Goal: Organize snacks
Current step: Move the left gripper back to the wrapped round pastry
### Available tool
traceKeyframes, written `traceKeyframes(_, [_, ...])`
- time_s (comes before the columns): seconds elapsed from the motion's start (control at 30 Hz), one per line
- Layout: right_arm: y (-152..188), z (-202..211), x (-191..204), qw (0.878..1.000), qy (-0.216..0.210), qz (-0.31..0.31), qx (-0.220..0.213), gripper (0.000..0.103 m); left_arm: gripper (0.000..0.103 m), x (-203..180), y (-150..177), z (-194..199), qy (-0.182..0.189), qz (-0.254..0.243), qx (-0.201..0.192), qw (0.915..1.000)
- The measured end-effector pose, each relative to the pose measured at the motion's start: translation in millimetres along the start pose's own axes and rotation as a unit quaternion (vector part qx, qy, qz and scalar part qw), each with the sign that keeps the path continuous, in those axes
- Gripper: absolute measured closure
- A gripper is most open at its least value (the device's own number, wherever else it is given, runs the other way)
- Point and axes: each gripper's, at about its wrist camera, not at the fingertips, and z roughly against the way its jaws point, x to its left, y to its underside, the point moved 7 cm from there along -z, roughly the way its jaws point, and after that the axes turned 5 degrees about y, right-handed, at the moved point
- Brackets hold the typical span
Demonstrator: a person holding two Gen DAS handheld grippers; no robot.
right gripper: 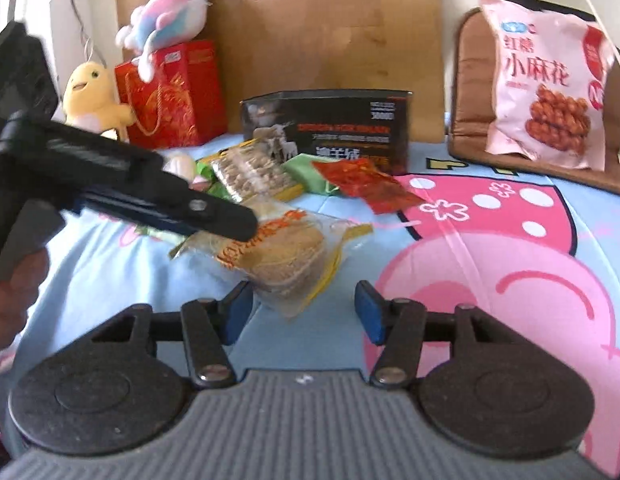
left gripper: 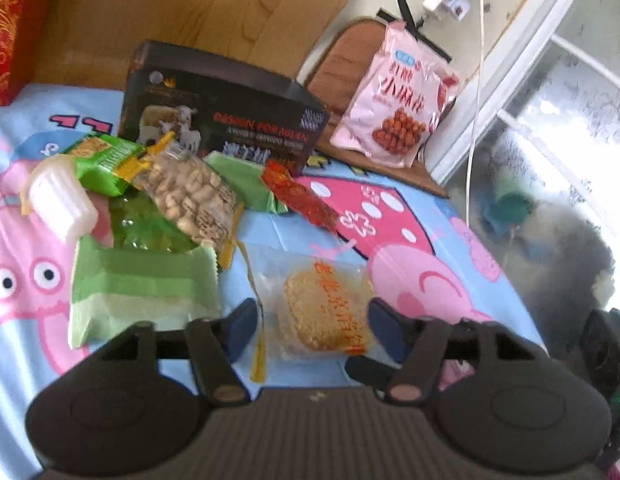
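A clear packet with a round crispy cake (left gripper: 324, 312) lies flat on the cartoon bed sheet (left gripper: 490, 280). My left gripper (left gripper: 313, 328) is open around it, its blue pads at the wrapper's two edges. In the right wrist view the same packet (right gripper: 282, 252) lies under the left gripper's black fingers (right gripper: 214, 216). My right gripper (right gripper: 304, 312) is open just below it, with only the packet's near corner between the pads. A pile behind holds a peanut packet (left gripper: 190, 196), green packets (left gripper: 142, 292), a red packet (left gripper: 298, 196) and a white cup (left gripper: 58, 200).
A black box (left gripper: 222, 120) stands behind the pile, and a pink snack bag (left gripper: 398, 100) leans on a brown cushion (left gripper: 342, 64). A red gift bag (right gripper: 174, 96) and plush toys (right gripper: 94, 96) sit at the back left. A hand (right gripper: 14, 292) grips the left tool.
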Motion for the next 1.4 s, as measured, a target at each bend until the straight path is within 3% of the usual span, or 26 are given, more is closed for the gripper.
traceKeyframes(0.13, [3.2, 1.1, 8.8, 1.0, 0.003, 0.018, -0.001, 0.043, 0.032, 3.0, -2.3, 1.1, 0.001, 0.004, -0.019, 0.9998])
traceKeyframes(0.3, [4.4, 0.1, 17.1, 0.999, 0.005, 0.047, -0.002, 0.043, 0.032, 9.7, 5.0, -9.6, 0.003, 0.014, -0.009, 0.9999])
traceKeyframes(0.63, [4.2, -2.4, 16.7, 0.999, 0.0, 0.041, 0.003, 0.038, 0.032, 6.8, 14.5, -10.5, 0.002, -0.017, -0.03, 0.9994])
traceKeyframes(1.4, [4.0, -3.1, 14.9, 0.999, 0.008, 0.037, 0.002, 0.038, 0.031, 9.4, 14.5, -9.2, 0.013, -0.009, -0.037, 0.9992])
